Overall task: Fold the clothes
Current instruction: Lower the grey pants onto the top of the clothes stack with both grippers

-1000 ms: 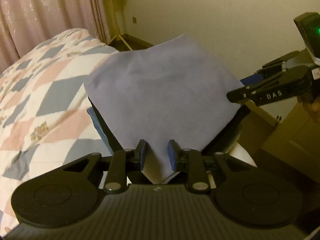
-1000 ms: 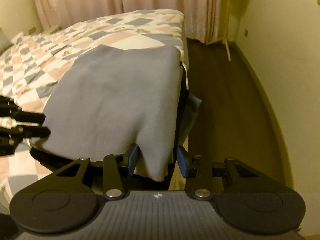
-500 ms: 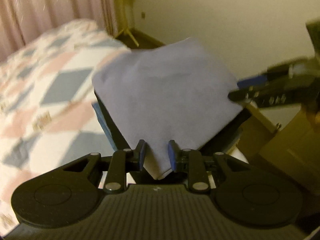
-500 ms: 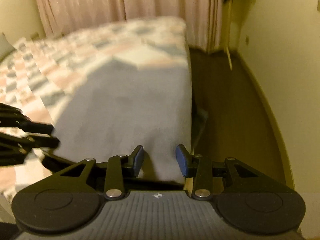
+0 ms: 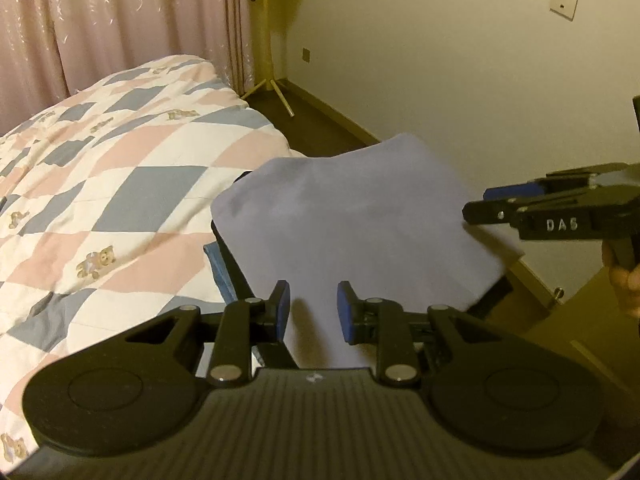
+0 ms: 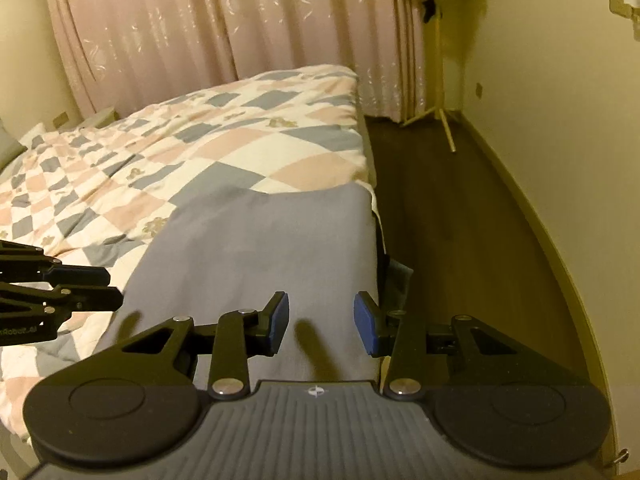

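Note:
A folded grey cloth [image 5: 352, 224] lies flat on a small pile at the corner of the bed; the right wrist view shows the grey cloth [image 6: 256, 248] by the bed's right edge. Beneath it, a dark garment and a blue one [image 5: 218, 268] stick out. My left gripper [image 5: 313, 305] is open just over the cloth's near corner, nothing between its fingers. My right gripper [image 6: 321, 314] is open above the near end of the cloth. In the left wrist view the right gripper [image 5: 492, 204] hovers at the cloth's right edge. The left gripper [image 6: 108, 288] shows at the cloth's left side.
A checked pink, grey and white quilt [image 6: 192, 152] covers the bed. Pink curtains [image 6: 224, 28] hang behind it. A wooden stand [image 6: 440, 112] is on the dark floor [image 6: 452, 216] beside the wall. Light wooden furniture [image 5: 580, 320] sits at the right.
Both grippers have lifted and drawn back from the cloth, showing more of the room. The grey cloth, earlier draped between the fingers, now lies flat on the pile.

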`<state>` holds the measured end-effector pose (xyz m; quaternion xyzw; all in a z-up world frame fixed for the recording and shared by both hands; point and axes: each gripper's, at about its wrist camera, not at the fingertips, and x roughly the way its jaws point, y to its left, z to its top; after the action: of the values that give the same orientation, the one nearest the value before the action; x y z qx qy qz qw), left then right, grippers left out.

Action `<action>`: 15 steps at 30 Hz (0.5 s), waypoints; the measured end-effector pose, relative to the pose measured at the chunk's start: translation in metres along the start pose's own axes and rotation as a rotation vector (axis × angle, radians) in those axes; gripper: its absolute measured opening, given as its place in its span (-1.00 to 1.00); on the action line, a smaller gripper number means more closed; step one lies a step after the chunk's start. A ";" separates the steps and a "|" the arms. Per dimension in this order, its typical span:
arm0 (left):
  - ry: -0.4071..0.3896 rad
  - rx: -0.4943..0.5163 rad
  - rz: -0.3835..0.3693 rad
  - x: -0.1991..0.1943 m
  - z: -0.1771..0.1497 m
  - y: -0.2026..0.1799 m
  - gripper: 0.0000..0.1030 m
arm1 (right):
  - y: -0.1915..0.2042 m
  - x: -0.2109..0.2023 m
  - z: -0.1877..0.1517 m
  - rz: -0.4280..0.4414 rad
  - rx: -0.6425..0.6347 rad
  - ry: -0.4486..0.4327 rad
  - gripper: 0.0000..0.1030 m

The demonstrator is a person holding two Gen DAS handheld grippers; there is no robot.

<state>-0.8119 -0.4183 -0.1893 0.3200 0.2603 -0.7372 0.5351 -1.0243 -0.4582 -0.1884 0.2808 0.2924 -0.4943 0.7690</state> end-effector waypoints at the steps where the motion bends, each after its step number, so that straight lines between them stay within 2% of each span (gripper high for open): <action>1: 0.020 -0.006 -0.005 0.009 -0.001 0.001 -0.56 | 0.001 0.006 -0.001 -0.007 -0.001 0.007 -0.19; 4: 0.065 -0.031 -0.018 0.028 -0.009 0.004 -0.54 | 0.006 0.015 -0.009 -0.041 -0.026 0.025 -0.12; 9: 0.072 -0.052 -0.018 0.023 -0.002 0.008 -0.54 | 0.012 0.018 -0.012 -0.062 -0.023 0.029 -0.07; 14: 0.096 -0.069 0.028 0.007 0.016 0.013 -0.53 | 0.016 -0.008 -0.004 -0.079 0.056 -0.029 -0.07; 15: 0.098 -0.077 0.031 0.002 0.020 0.015 -0.50 | 0.019 -0.015 -0.003 -0.089 0.070 -0.040 0.02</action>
<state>-0.8025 -0.4387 -0.1784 0.3386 0.3095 -0.7018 0.5450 -1.0126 -0.4409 -0.1769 0.2845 0.2716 -0.5433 0.7417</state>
